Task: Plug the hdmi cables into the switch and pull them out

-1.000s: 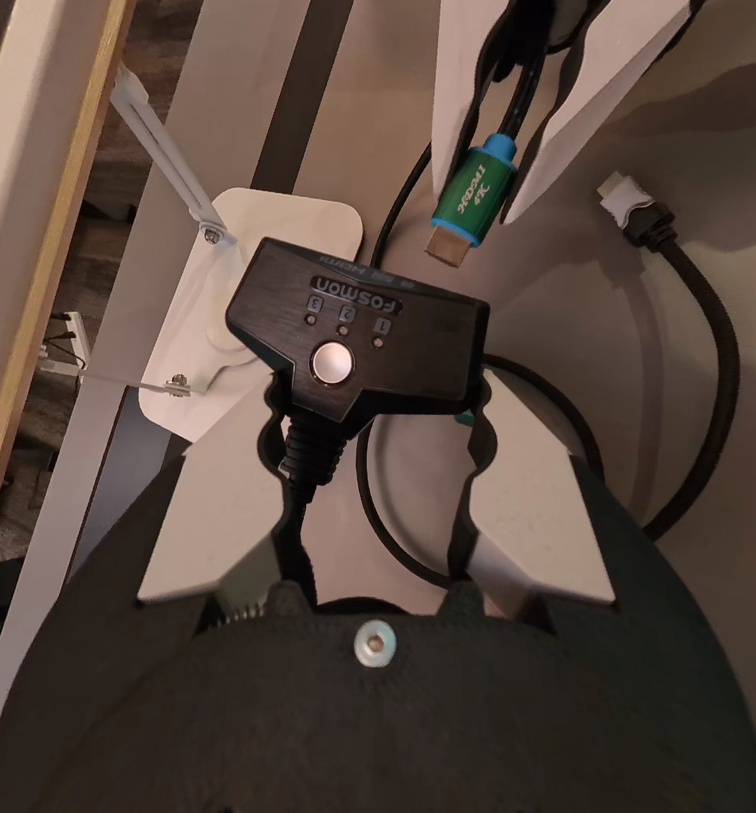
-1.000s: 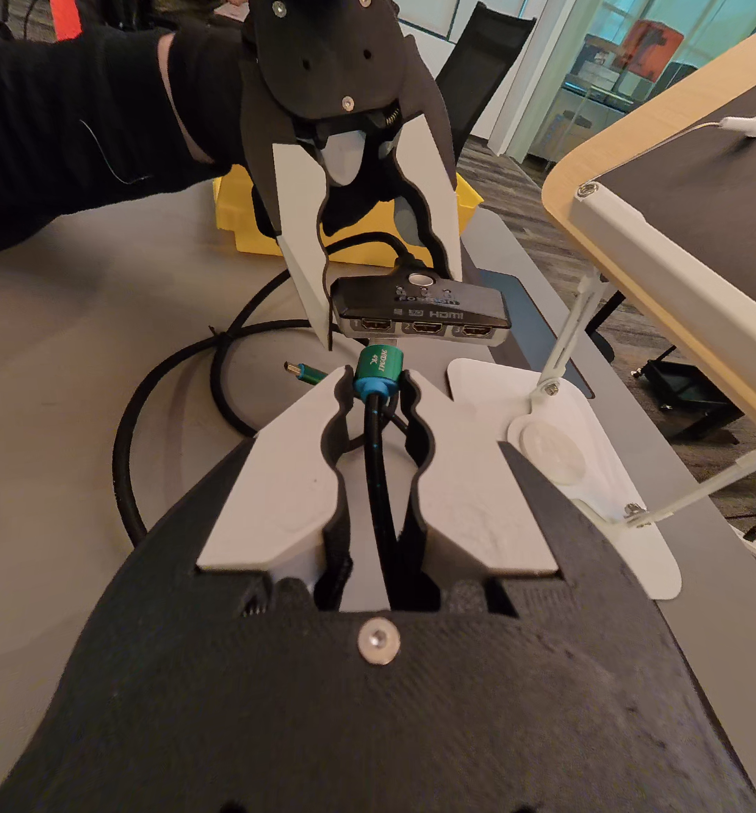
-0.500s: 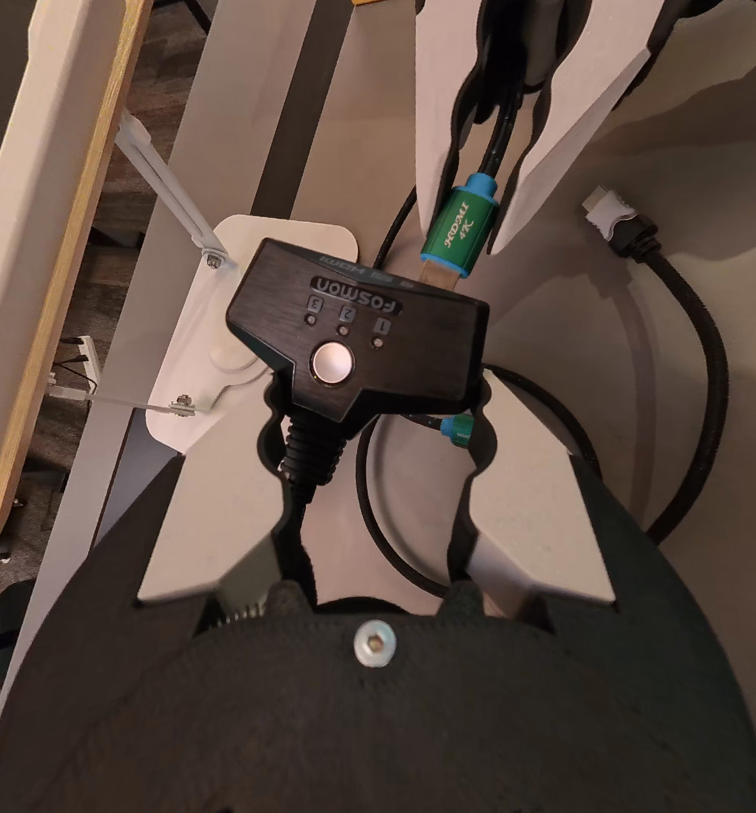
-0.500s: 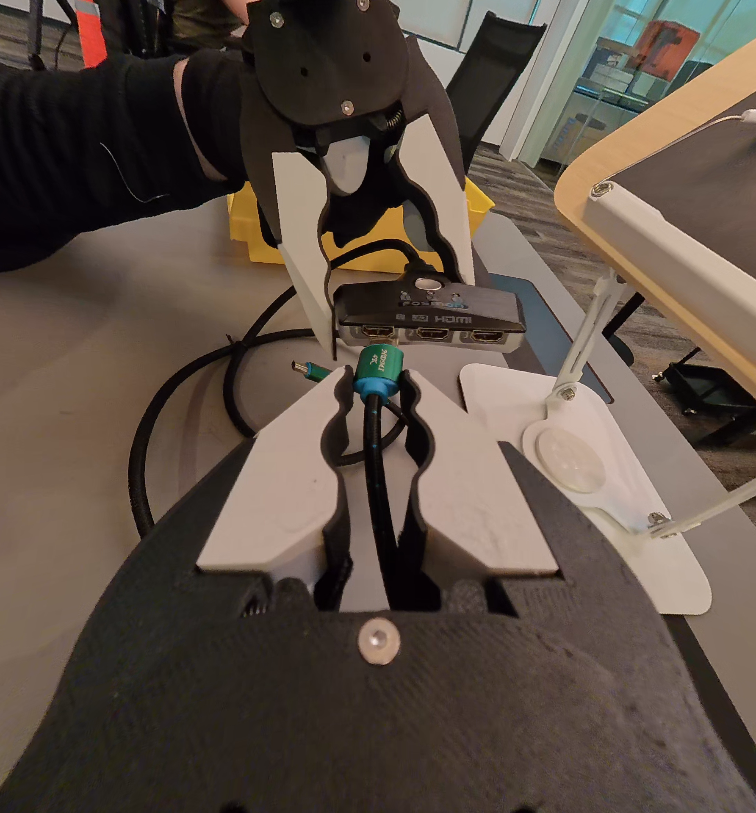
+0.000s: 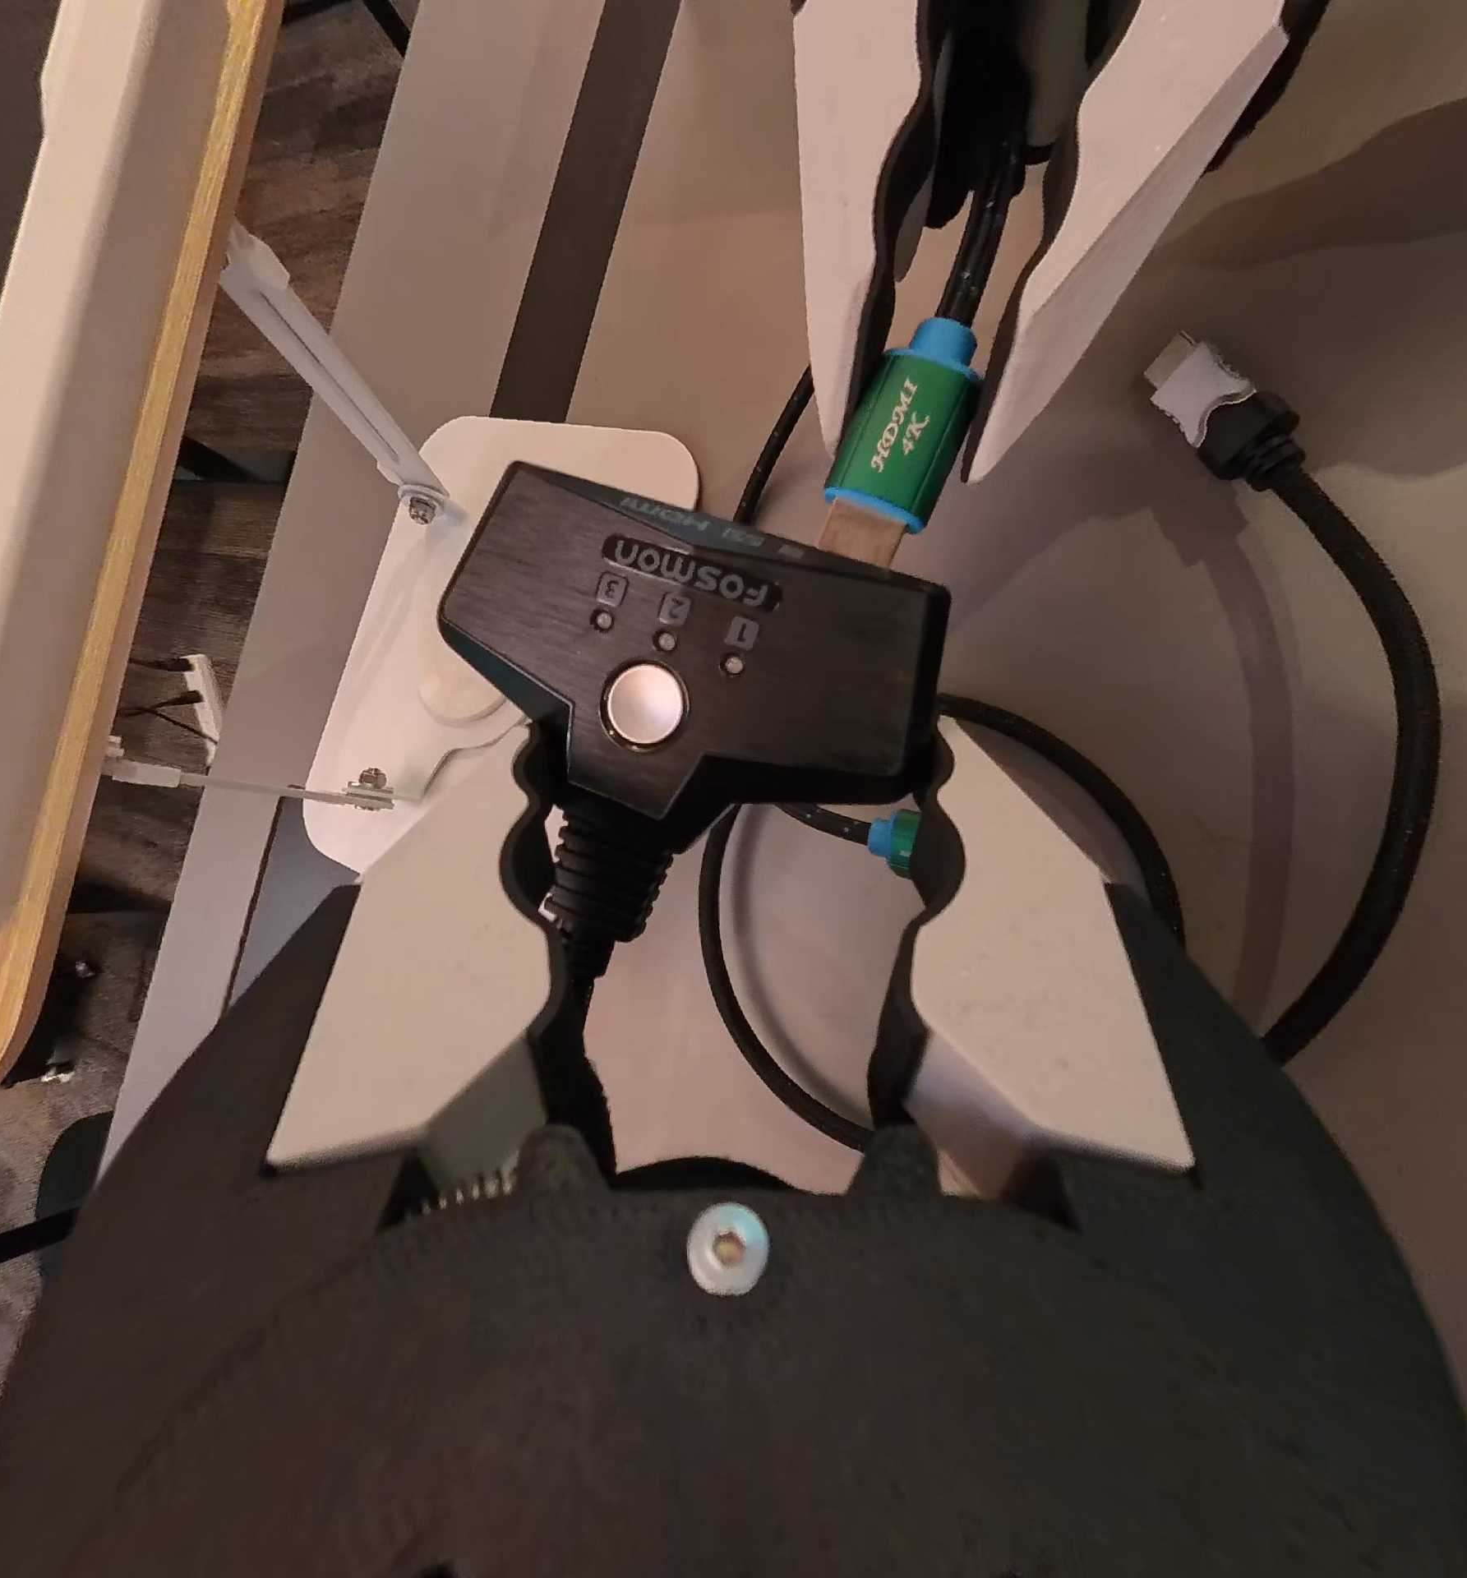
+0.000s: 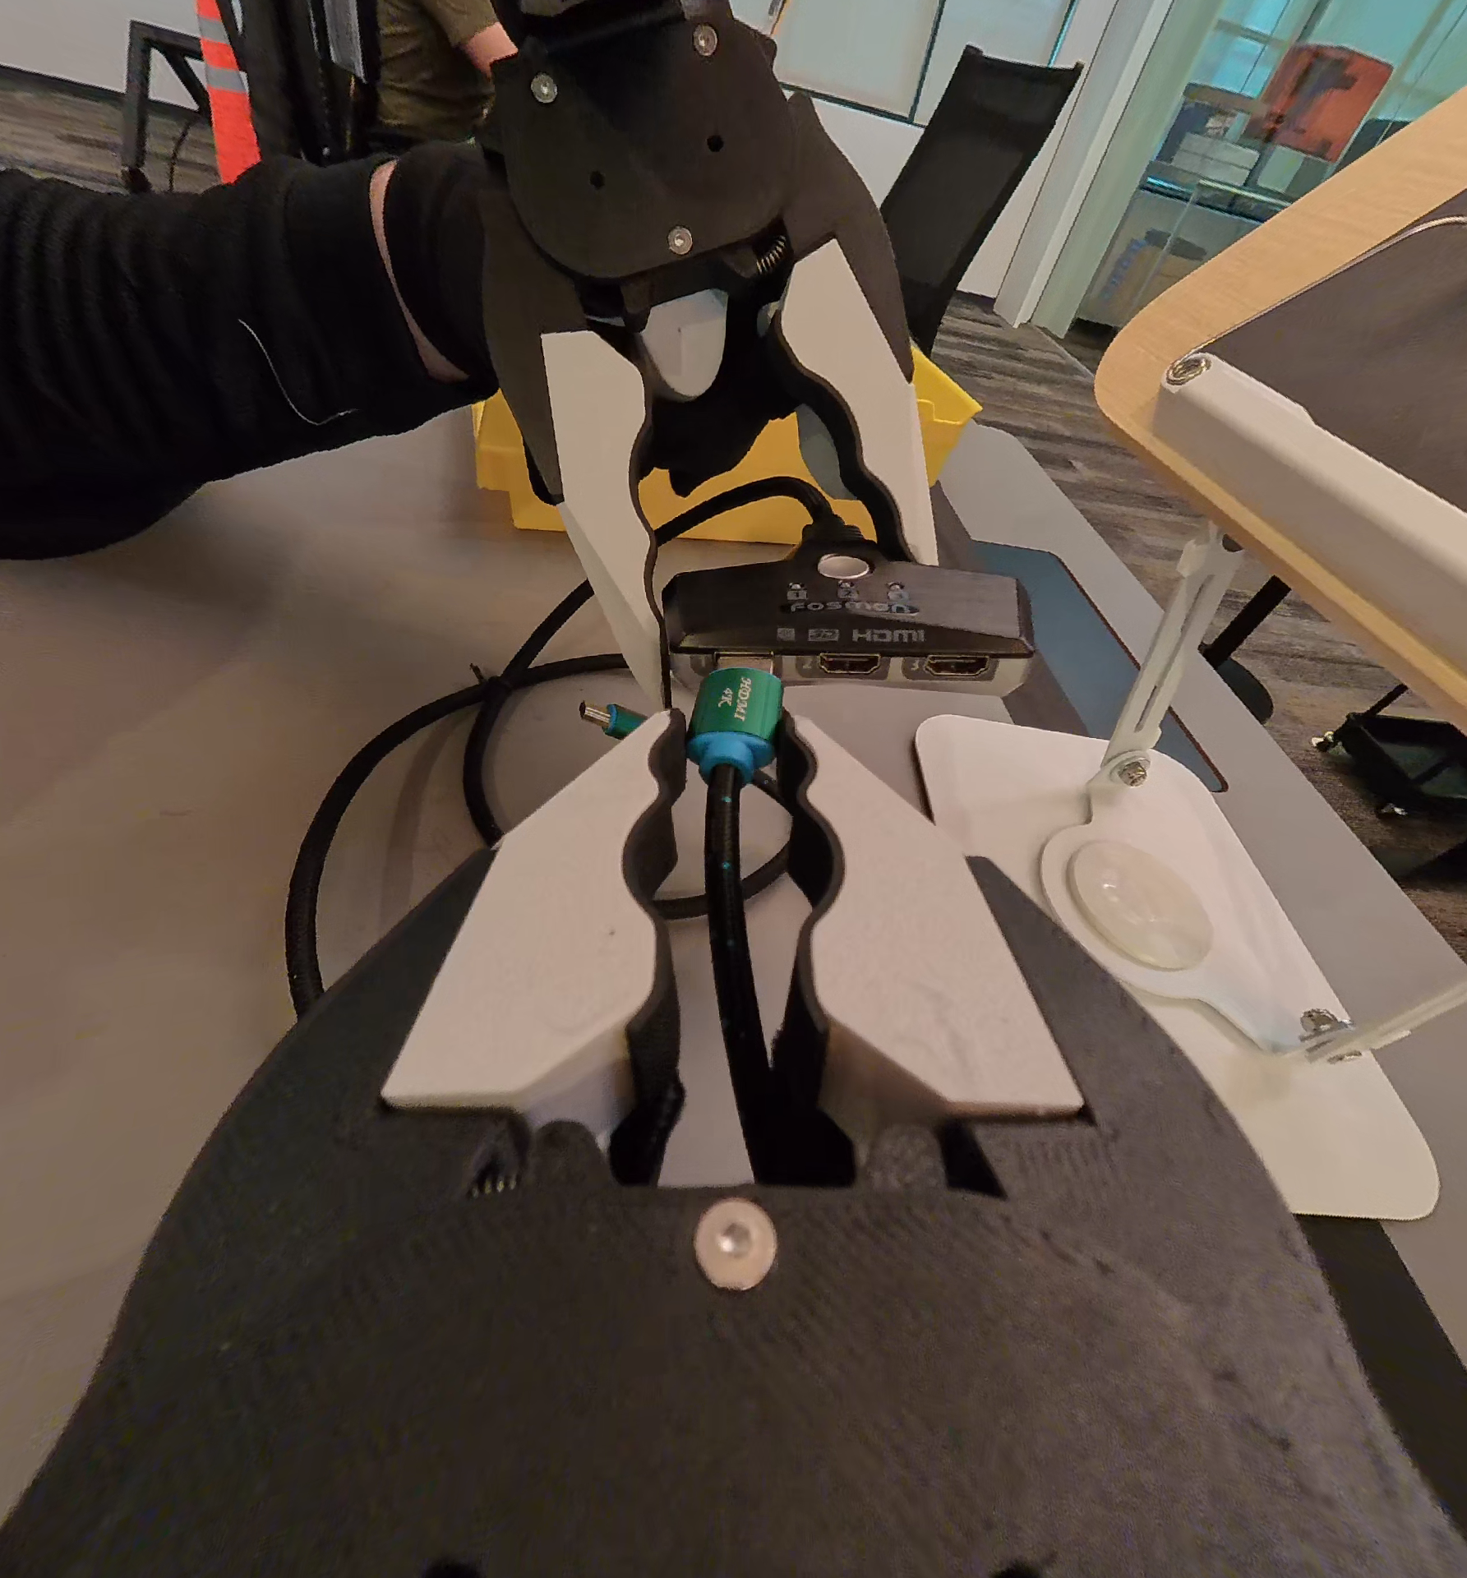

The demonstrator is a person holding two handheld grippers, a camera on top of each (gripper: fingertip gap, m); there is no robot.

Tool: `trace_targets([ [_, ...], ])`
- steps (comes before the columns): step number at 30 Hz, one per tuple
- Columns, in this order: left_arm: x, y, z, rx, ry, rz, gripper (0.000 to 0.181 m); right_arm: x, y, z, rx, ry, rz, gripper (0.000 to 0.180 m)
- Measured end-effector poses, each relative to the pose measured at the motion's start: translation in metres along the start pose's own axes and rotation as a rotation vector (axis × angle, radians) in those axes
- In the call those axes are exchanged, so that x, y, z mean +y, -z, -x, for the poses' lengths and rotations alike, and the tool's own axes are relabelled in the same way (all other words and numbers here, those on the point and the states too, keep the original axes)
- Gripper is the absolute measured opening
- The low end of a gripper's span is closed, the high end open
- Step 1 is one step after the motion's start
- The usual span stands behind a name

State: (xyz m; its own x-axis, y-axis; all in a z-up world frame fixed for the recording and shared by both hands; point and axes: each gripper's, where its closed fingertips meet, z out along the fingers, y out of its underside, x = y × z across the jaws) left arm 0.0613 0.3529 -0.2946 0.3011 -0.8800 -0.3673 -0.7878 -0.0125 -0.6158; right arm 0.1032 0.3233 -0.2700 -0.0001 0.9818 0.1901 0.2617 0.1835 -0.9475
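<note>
My left gripper [image 5: 730,768] is shut on the black HDMI switch [image 5: 687,657] and holds it above the grey table. My right gripper [image 6: 730,726] is shut on the green HDMI plug [image 6: 734,709] with a blue collar. The plug's metal tip sits in the mouth of the switch's [image 6: 849,623] leftmost port; the other two ports are open. In the left wrist view the green plug [image 5: 900,444] meets the switch's far edge between the right gripper's fingers [image 5: 841,341]. A second small green plug [image 5: 896,841] lies on the table under the switch.
A thick black cable with a grey plug [image 5: 1199,401] loops over the table [image 6: 311,897]. A white stand base [image 6: 1225,982] lies to the right, a yellow bin [image 6: 943,410] behind, a wood-edged desk [image 6: 1310,256] at upper right. A person's black sleeve [image 6: 158,341] reaches in. My right fingertips sit around 6 cm from my left ones.
My right gripper has moved the green plug forward to the switch; its metal tip has gone from clear of the switch into the leftmost port's mouth. The left gripper keeps hold of the switch.
</note>
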Motion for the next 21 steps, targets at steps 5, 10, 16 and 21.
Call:
trace_targets([
  [5, -0.0027, -0.0010, -0.0009, -0.011, -0.020, 0.000, 0.084, 0.0002, -0.0005, 0.0012, -0.011, -0.012, -0.003, 0.019],
  [10, -0.0057, 0.0002, -0.0016, -0.013, -0.024, -0.011, 0.083, -0.0018, 0.0011, 0.0021, -0.019, -0.018, -0.016, 0.019],
  [16, -0.0071, 0.0002, -0.0009, -0.029, -0.034, -0.008, 0.083, -0.0022, 0.0021, 0.0024, -0.021, -0.014, -0.017, 0.019],
  [21, -0.0098, 0.0006, -0.0005, -0.037, -0.036, -0.017, 0.083, -0.0036, 0.0037, 0.0025, -0.021, -0.011, -0.023, 0.019],
])
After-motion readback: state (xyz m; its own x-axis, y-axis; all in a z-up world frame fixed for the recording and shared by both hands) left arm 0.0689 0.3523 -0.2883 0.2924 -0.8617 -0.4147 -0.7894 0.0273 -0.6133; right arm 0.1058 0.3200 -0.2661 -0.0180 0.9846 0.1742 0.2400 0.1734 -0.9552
